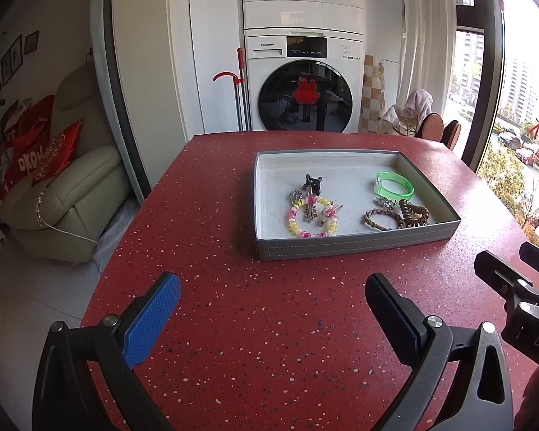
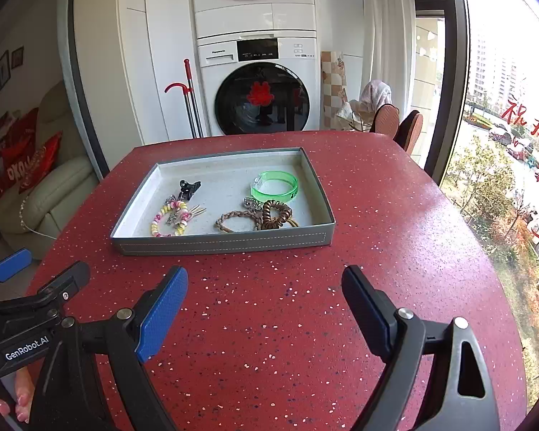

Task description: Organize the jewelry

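A grey tray (image 1: 355, 248) (image 2: 226, 244) sits on the red speckled table (image 1: 269, 323) (image 2: 269, 323). In it lie a pink and yellow bead bracelet (image 1: 294, 219) (image 2: 161, 219), a black hair claw (image 1: 313, 182) (image 2: 188, 187), metal clips, a green bangle (image 1: 395, 184) (image 2: 275, 186), a braided brown bracelet (image 1: 379, 218) (image 2: 233, 221) and a brown coil hair tie (image 1: 415, 212) (image 2: 276, 212). My left gripper (image 1: 273, 292) is open and empty, in front of the tray. My right gripper (image 2: 266, 289) is open and empty, also in front of the tray.
The right gripper's body (image 1: 514, 287) shows at the right of the left wrist view; the left gripper (image 2: 25, 294) shows at the left of the right wrist view. Beyond the table stand a washing machine (image 1: 302, 82), a beige sofa (image 1: 72, 186), chairs (image 2: 399, 125) and a window (image 2: 503, 143).
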A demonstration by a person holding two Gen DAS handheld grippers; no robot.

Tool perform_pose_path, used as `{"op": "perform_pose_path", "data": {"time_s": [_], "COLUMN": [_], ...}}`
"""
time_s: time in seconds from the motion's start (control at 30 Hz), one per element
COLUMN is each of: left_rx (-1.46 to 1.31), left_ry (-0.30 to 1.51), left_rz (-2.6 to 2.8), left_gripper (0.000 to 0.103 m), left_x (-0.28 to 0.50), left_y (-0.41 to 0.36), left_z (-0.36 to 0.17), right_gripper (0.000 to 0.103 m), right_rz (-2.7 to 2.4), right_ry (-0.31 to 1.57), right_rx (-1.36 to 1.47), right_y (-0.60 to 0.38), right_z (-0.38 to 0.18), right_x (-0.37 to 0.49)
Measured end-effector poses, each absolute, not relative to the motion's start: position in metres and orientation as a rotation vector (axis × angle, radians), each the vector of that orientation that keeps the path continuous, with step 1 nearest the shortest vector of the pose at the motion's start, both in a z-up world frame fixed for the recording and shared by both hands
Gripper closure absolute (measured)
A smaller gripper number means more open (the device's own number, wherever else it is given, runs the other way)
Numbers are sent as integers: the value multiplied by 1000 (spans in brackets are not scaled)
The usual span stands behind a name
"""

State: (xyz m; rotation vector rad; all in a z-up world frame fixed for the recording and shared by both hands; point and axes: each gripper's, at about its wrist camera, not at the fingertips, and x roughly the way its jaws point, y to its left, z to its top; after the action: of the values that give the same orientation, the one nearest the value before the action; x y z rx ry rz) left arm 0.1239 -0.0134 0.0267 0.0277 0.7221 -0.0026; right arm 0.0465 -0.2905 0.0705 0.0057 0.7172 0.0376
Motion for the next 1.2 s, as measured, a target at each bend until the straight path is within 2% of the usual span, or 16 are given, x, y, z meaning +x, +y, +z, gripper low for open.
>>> {"op": "perform_pose_path", "data": {"time_s": [1.2], "left_rx": [60], "left_ry": [721], "left_rz": [12], "left_gripper": [0], "left_x": [122], "left_y": [-19], "left_z": [24], "right_gripper": [13], "right_rz": [43], "right_ry": [711], "right_rx": [-10], "right_y": [-291], "right_z": [75], "right_x": [48]}}
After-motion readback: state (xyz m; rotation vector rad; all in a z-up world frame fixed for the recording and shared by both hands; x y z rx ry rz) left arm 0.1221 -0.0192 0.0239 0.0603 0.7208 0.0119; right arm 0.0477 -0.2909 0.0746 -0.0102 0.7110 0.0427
